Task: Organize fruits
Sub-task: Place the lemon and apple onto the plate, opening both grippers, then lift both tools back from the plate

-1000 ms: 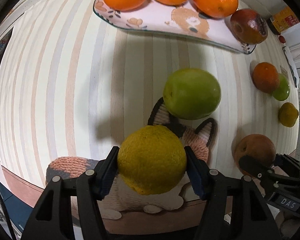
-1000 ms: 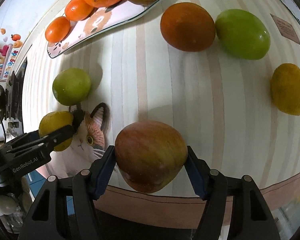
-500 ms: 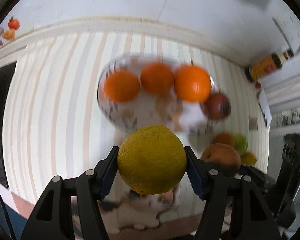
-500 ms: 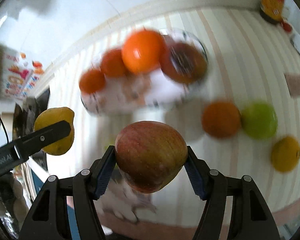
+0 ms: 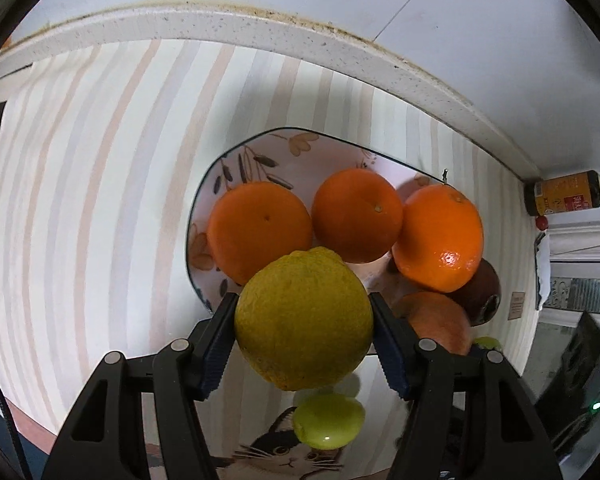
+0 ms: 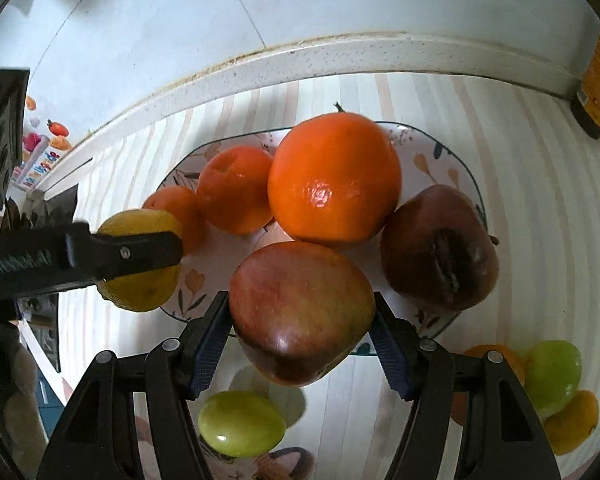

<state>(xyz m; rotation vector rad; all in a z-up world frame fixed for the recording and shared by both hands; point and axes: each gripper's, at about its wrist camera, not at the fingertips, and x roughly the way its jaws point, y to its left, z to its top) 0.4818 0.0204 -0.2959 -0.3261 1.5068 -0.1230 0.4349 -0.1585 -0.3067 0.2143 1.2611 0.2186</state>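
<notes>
Striped mat covering the worktop (image 5: 100, 184), pale bands running away toward a speckled rear edge and white tiled wall. Nearest item, left view: left tongs (image 5: 303, 340) clamped on a yellow-green citrus (image 5: 303, 320), rind pebbled, held clear above the near rim of the plate (image 5: 236, 160). Nearest item, right view: right tongs (image 6: 300, 334) clamped on a red-and-yellow apple (image 6: 300, 312), skin glossy, likewise hanging over the plate's near edge. Below both, on the mat: one green fruit (image 6: 242, 424), loose, beside a printed cat motif. Off to the right, on the mat: an orange fruit, a second green fruit (image 6: 552, 372) and a yellow one (image 6: 572, 424), bunched and touching. Farther, on the plate: three oranges (image 5: 358, 216) in a row and a dark, bruised-looking apple (image 6: 438, 248). Judgement: four fruits housed, two in transit and about to be set down, four loose ones remaining. Farthest: a brown bottle (image 5: 568, 198) by the wall.
</notes>
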